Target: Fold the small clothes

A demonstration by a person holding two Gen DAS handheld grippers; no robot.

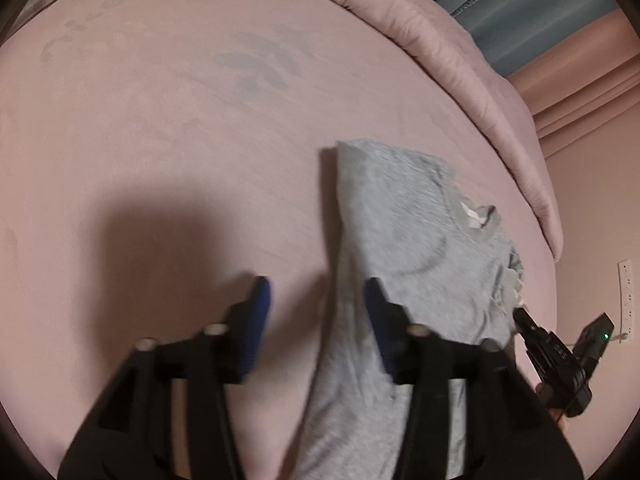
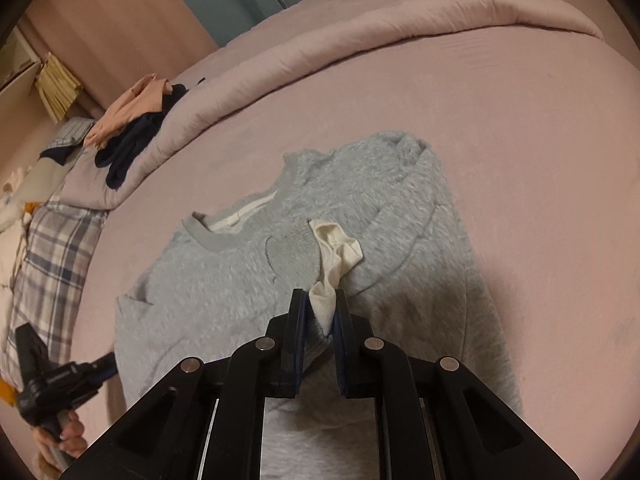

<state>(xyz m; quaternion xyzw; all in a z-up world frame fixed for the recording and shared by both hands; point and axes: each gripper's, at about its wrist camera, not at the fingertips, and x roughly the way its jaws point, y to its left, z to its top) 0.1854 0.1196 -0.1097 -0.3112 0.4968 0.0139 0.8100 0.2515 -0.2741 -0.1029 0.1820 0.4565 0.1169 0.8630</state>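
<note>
A small grey sweater (image 1: 404,240) lies flat on the pink bed sheet (image 1: 180,120), with its neckline (image 2: 208,236) toward the rolled duvet. My left gripper (image 1: 318,300) is open above the sweater's left edge: one blue pad (image 1: 260,300) is over the sheet, the other over grey cloth. My right gripper (image 2: 322,308) is shut on a fold of the sweater (image 2: 240,300) near its middle, and a crumpled white piece of cloth (image 2: 334,248) sticks out past the fingertips. Each gripper shows in the other's view, the right gripper (image 1: 524,320) and the left gripper (image 2: 106,362).
A rolled pink duvet (image 2: 360,40) borders the far side of the bed. A pile of peach and navy clothes (image 2: 136,120) sits on it beside a plaid cloth (image 2: 52,248). Teal curtains (image 1: 540,12) and a wall socket strip (image 1: 626,296) lie beyond. A hand (image 2: 64,440) holds the left gripper.
</note>
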